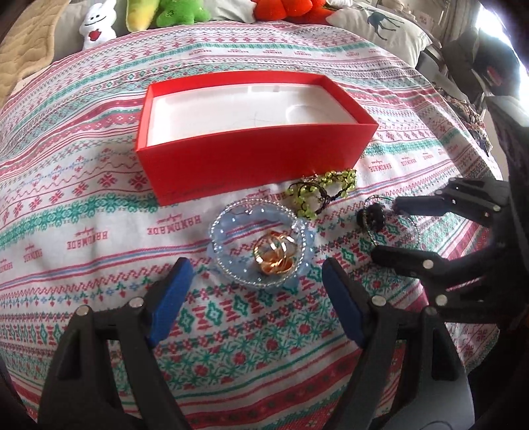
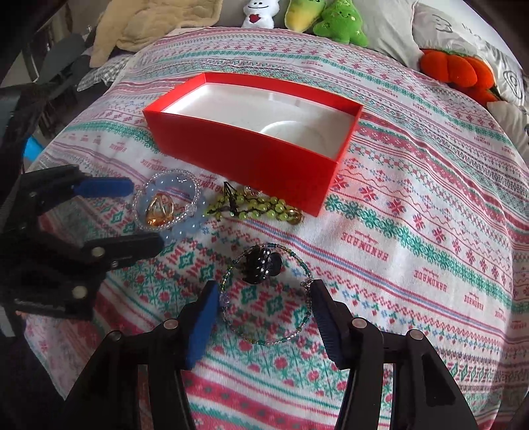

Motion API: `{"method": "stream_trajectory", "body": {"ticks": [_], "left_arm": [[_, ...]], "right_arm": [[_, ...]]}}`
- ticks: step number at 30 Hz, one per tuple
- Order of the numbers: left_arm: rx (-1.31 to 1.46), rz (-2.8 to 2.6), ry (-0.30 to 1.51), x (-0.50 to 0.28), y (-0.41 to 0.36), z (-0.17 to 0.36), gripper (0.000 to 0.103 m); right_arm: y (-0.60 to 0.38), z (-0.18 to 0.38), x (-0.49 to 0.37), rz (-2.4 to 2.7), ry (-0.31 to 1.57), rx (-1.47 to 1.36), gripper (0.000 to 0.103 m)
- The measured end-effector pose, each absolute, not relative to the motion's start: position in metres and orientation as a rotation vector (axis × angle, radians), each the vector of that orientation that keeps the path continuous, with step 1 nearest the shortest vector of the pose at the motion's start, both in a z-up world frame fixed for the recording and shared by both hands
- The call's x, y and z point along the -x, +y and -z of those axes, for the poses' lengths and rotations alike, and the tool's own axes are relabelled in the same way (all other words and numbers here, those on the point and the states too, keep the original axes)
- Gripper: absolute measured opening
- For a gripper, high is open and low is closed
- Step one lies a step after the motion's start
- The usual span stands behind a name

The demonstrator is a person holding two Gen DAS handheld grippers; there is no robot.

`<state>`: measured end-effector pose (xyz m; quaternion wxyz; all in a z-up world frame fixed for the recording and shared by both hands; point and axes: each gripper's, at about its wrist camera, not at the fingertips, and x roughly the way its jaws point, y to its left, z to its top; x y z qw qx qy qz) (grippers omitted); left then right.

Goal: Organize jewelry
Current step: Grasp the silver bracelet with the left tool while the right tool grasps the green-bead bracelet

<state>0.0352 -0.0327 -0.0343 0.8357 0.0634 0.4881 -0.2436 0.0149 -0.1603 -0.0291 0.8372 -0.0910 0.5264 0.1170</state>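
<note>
Patterned cloth (image 2: 413, 205) covers the whole surface, prob a bed, w/ plush toys (image 2: 337, 20) and pillows lined up along the far edge, out of the work area.

Red box (image 1: 244, 155) sits mid-cloth, lid off, white liner (image 1: 231, 112) bare: nothing in it yet, so the task looks barely begun. Open top faces both claws, an easy drop target.

Jewelry lies in a loose cluster just in front of the box's near wall, all on the cloth:
- Blue bead bracelet (image 1: 261, 244), clear beads round it, nearest the left claw.
- Thin beaded wire bracelet (image 2: 267, 297), w/ a dark beaded piece (image 2: 261, 263) on its far rim.
- Green bead bracelet (image 1: 320, 192), closest to the box, almost touching its wall.
- Gold rings (image 1: 274, 254), inside the blue bracelet's loop.

Left claw (image 1: 254, 291): wide open, holds nothing, blue pads either side of the blue bracelet's near edge, just short of it. Looks lined up to grab that one.

Right claw (image 2: 264, 317): also wide open, empty, fingers straddling the wire bracelet, right pad (image 2: 325, 317) at its rim by the clasp. Can't tell if it touches the cloth.

Each claw seems set on its own piece, so both could lift at once.
</note>
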Motion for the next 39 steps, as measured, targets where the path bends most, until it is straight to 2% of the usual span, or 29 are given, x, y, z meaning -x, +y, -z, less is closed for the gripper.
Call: {"method": "stream_trajectory", "body": {"ticks": [10,12,18,39], "left_arm": [[-0.150,0.506,1.030,-0.047,-0.043,0.041,0.080],[-0.148,0.503,1.031,-0.049,-0.043,0.041,0.072],[-0.132,0.493,1.033,-0.053,-0.041,0.042,0.060],[-0.109,0.497,0.946,-0.037,-0.029,0.010,0.057]], "right_arm": [[-0.175,0.022,-0.007,-0.243,1.120,0.162,0.057],[-0.176,0.021,-0.006,-0.241,1.121,0.159,0.057],[-0.177,0.019,-0.005,-0.243,1.124,0.150,0.057],[-0.173,-0.005,-0.003,-0.257,1.061,0.133,0.057]]}}
